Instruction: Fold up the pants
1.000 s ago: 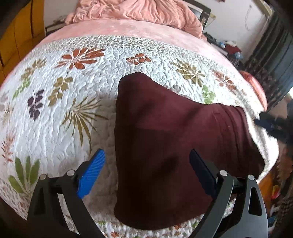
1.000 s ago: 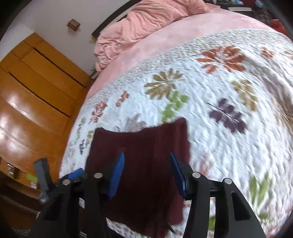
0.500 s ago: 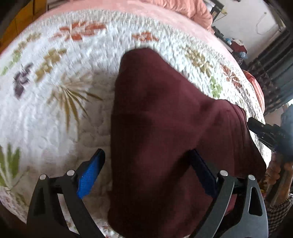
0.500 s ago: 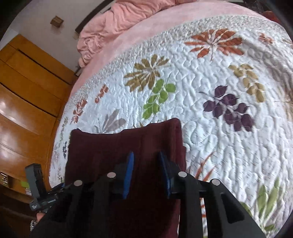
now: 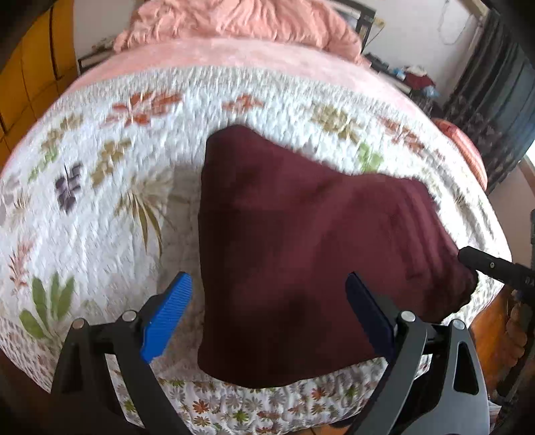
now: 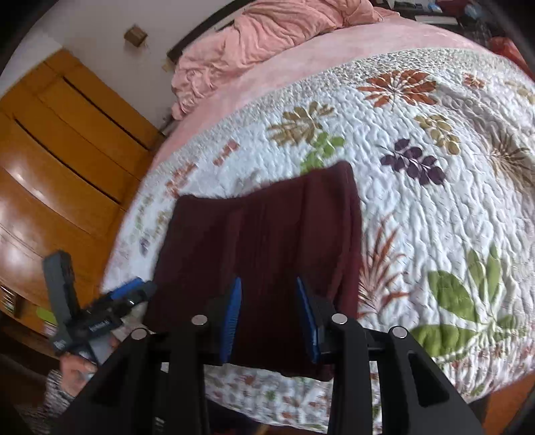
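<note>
The dark maroon pants (image 5: pixel 301 254) lie folded into a compact block on the white leaf-patterned quilt (image 5: pixel 100 200), near the bed's front edge. They also show in the right wrist view (image 6: pixel 260 241). My left gripper (image 5: pixel 267 311) is open and empty, hovering above the near part of the pants with its blue pads wide apart. My right gripper (image 6: pixel 267 314) is open with a narrower gap, above the near edge of the pants, holding nothing. The left gripper also appears in the right wrist view (image 6: pixel 110 301), beside the pants' left side.
A rumpled pink blanket (image 5: pixel 234 23) lies at the head of the bed on a pink sheet (image 5: pixel 267 57). A wooden wardrobe (image 6: pixel 60 150) stands beside the bed. Dark curtains (image 5: pixel 495 93) hang at the right. The quilt's front edge (image 5: pixel 267 401) drops off just below the pants.
Both grippers have pulled back and up from the pants. The right gripper's jaws, narrowed half a second ago, have widened a little. The pants stay flat on the quilt.
</note>
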A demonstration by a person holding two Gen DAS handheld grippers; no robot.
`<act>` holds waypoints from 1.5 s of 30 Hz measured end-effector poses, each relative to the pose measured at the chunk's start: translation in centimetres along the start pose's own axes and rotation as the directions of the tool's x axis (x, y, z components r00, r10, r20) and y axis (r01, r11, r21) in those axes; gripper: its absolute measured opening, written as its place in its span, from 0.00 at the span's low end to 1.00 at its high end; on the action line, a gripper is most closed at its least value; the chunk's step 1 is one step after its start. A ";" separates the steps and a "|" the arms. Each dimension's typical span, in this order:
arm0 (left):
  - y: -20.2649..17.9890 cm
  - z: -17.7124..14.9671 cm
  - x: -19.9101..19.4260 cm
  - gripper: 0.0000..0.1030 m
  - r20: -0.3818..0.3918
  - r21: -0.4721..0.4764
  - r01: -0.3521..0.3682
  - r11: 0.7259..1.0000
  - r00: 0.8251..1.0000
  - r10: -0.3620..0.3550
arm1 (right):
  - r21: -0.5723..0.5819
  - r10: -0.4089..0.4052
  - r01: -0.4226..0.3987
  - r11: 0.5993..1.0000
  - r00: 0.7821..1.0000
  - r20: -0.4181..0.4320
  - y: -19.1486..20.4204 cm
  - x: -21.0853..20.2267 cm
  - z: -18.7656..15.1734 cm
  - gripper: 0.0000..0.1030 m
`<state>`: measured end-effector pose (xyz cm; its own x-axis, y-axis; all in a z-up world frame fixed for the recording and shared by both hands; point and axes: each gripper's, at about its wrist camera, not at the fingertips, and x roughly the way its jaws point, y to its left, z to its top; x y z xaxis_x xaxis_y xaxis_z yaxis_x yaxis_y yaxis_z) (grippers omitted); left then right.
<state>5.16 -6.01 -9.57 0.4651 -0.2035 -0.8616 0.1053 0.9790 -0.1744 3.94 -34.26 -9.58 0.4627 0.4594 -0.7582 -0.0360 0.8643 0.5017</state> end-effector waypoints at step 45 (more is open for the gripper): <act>5.3 3.5 8.7 0.41 -0.165 -0.291 0.468 0.834 0.834 -0.526 | 0.123 0.412 -0.399 0.908 0.905 -0.107 -6.6 5.2 2.1 0.41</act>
<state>12.81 -2.59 -16.31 0.1874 -0.6829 -0.7061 0.0497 0.7245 -0.6875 8.46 -38.03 -15.94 0.3090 0.7939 -0.5237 -0.1084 0.5764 0.8099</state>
